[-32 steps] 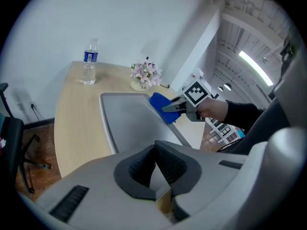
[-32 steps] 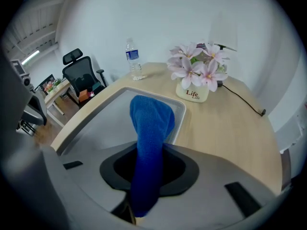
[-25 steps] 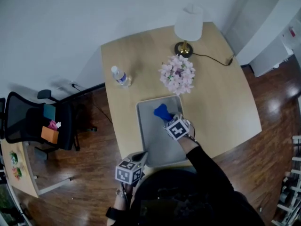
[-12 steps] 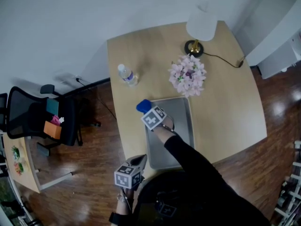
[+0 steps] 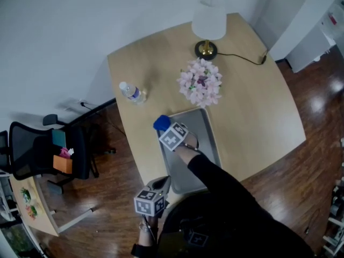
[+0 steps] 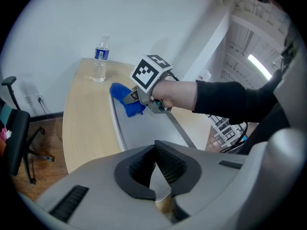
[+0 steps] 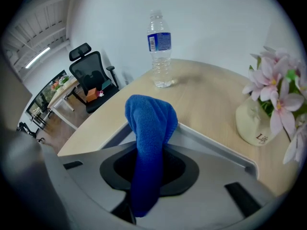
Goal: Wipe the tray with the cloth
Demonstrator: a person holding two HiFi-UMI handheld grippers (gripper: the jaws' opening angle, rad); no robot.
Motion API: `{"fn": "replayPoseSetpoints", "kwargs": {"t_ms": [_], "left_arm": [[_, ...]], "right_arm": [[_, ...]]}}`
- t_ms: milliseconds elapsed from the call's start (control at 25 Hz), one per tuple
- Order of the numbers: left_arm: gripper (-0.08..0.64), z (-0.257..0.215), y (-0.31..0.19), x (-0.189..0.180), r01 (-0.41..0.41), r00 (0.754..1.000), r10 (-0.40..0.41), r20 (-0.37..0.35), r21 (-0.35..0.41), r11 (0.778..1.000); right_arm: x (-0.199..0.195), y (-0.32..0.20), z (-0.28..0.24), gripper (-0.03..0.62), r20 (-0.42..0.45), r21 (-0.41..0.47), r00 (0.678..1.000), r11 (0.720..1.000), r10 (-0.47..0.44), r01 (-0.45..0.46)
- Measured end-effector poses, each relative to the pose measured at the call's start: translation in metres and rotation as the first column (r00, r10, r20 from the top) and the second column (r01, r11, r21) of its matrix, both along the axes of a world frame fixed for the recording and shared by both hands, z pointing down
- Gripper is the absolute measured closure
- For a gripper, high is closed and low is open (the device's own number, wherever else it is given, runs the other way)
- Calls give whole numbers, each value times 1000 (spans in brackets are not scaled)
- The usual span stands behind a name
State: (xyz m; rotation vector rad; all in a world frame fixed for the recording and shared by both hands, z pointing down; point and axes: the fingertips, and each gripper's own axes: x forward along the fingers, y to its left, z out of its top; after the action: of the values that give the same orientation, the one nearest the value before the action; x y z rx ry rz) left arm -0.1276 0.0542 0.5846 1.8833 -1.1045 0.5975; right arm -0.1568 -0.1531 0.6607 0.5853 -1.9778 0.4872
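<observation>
Right gripper (image 5: 165,129) squeezes soft blue cloth (image 7: 149,128), at far left corner of flat grey metal tray (image 5: 207,138) on light wooden worktop (image 5: 258,106). Left gripper (image 5: 160,185) closed, by tray's near corner. We think wiping is going on. Next we must press cloth down, drag along tray.

Materials and finishes
A nubbly blue cloth (image 7: 151,123) is seen against a smooth, matt grey tray (image 5: 207,144); the surface (image 5: 252,106) is finished in pale matt wood, the bottle (image 7: 159,51) in clear plastic, the floor (image 5: 317,106) in glossy dark wood.
</observation>
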Motion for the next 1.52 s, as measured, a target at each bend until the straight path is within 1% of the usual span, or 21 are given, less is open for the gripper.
{"fn": "replayPoseSetpoints", "kwargs": {"t_ms": [240,400,520,640,880,920,960,1080,1160,1240,1320,1440,1520], "left_arm": [[560,-1,-5,2,-33,999,33,2,23,999],[560,-1,-4,9,-54,999,54,-4,29,998],[560,-1,-2,13,-63,998,64,-12,28,998],[560,0,2,15,-66,998,67,-19,32,997],[560,-2,7,10,-49,998,50,-22,49,998],[560,-2,7,8,-44,999,46,-22,52,998],[560,-1,7,6,-39,999,40,-23,54,998],[560,3,7,-3,-22,1000,23,-20,60,998],[560,3,7,-6,-14,1000,15,-19,60,998],[560,1,10,-8,-5,1000,6,-18,56,998],[560,0,12,-11,12,1000,-11,-17,55,998],[560,1,17,-16,30,999,-29,-15,48,998],[560,3,20,-18,36,999,-35,-14,40,999]], "right_arm": [[62,-19,13,503,-33,9,992,993,122,-122],[107,-32,12,503,-46,6,973,974,226,-226],[132,-34,17,503,-73,-12,958,960,278,-279],[150,-38,18,502,-88,0,948,951,307,-309],[162,-35,14,503,-121,11,944,951,307,-308],[158,-30,11,503,-106,-3,945,950,309,-311],[148,-23,6,503,-69,-25,950,952,304,-306],[90,1,-12,503,112,-85,962,967,251,-242],[54,18,-15,503,160,-102,964,975,212,-197],[23,41,-9,503,167,-131,970,979,175,-154],[3,62,4,505,127,-154,981,980,144,-124],[-5,72,18,506,34,-127,991,984,132,-127],[-5,72,22,506,3,-112,992,986,127,-126]]}}
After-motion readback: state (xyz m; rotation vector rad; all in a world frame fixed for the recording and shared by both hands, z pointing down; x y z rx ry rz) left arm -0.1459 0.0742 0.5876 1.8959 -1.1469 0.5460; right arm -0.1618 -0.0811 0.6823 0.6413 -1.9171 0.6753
